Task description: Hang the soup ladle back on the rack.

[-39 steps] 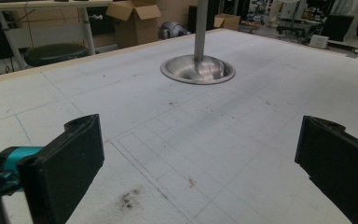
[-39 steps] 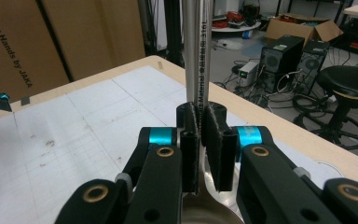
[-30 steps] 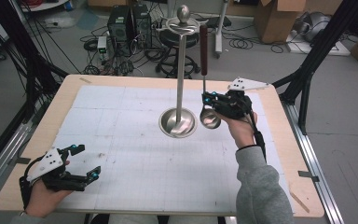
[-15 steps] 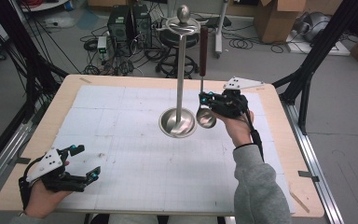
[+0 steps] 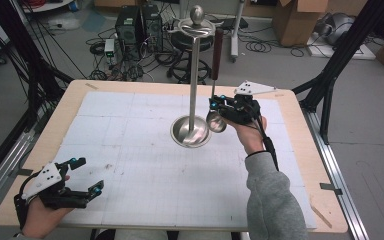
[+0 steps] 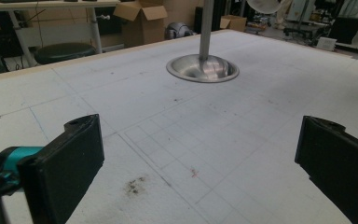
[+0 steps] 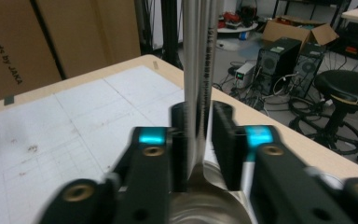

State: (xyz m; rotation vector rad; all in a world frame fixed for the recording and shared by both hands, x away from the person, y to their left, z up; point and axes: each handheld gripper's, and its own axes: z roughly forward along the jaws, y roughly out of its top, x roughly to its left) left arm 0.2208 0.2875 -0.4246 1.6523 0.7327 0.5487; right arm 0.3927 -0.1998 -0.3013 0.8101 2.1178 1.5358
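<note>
Two grippers are seen over a wooden table covered by a white gridded mat. Near the middle of the mat, a tall steel stand is planted on its round dished base, with a ball-topped hanger ring at the head of the pole.

Over on the right, the right gripper is held just beside the stand's base, and its jaws are closed on the thin metal shank of a ladle. The ladle is carried upright: its shiny bowl is seen at the bottom, just below the jaws and close against the base's right rim, while its dark handle is raised toward the ring at the top of the stand. Whether the handle end is touching the ring cannot be told. In the right gripper view, the shank is pinched between the two black pads, and the curve of the bowl is caught at the bottom of the frame.

At the near left corner, the left gripper is rested low on the mat in the person's hand, well apart from the stand. Its jaws are spread wide, and nothing is held between them. In the left gripper view, the stand's base is sighted ahead across the bare mat.
</note>
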